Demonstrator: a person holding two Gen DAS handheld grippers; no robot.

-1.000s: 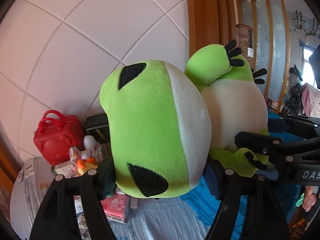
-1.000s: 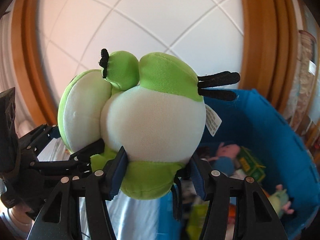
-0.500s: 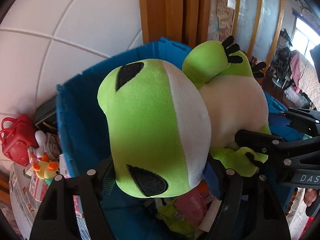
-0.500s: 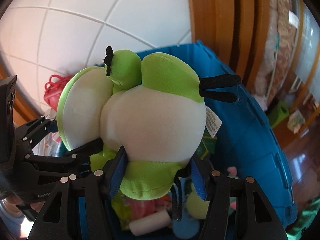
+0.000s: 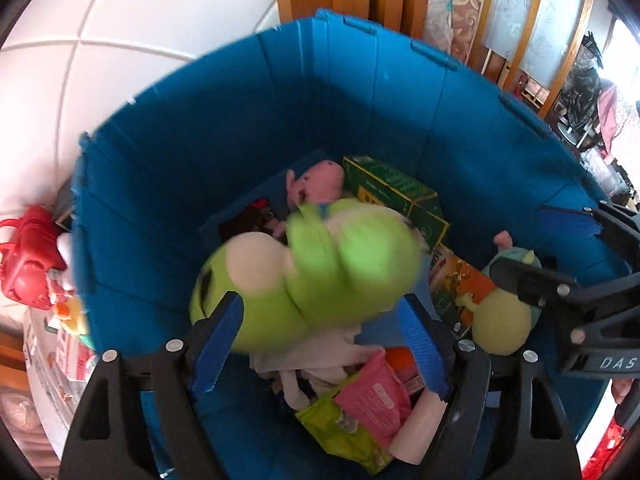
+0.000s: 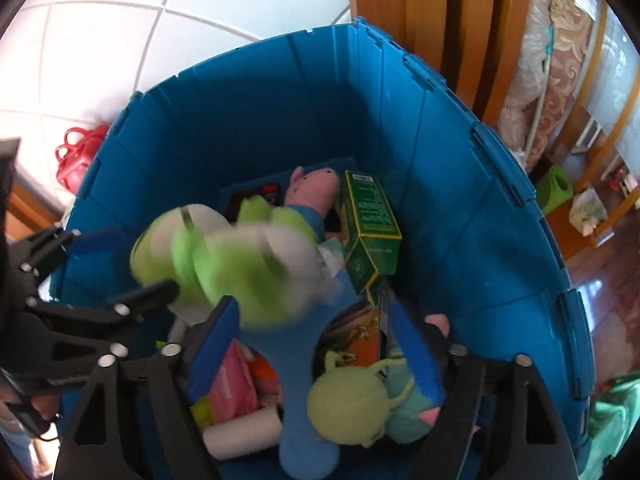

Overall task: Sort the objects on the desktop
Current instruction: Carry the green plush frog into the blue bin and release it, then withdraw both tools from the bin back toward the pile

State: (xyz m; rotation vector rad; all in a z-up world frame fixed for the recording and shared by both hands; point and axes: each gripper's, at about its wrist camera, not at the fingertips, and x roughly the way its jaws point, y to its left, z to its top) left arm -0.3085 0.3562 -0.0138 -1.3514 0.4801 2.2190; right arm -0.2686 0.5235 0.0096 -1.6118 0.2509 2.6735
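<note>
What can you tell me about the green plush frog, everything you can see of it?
The green plush frog is soft bright-green fabric with cream-white patches and a black eye patch. It is motion-blurred, tumbling inside the blue bin above the toys and boxes there. Both grippers' jaws have just been opening: it lies between the left gripper pads, apparently loose, and beside the right gripper. Whether anything still touches it is unclear.

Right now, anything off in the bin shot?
Only the green plush frog: it is motion-blurred and sits between neither gripper's pads, over the pile in the blue bin. Both the left gripper and the right gripper have just been opening, so it looks dropped, not placed. Nothing looks spilled or damaged.
</note>
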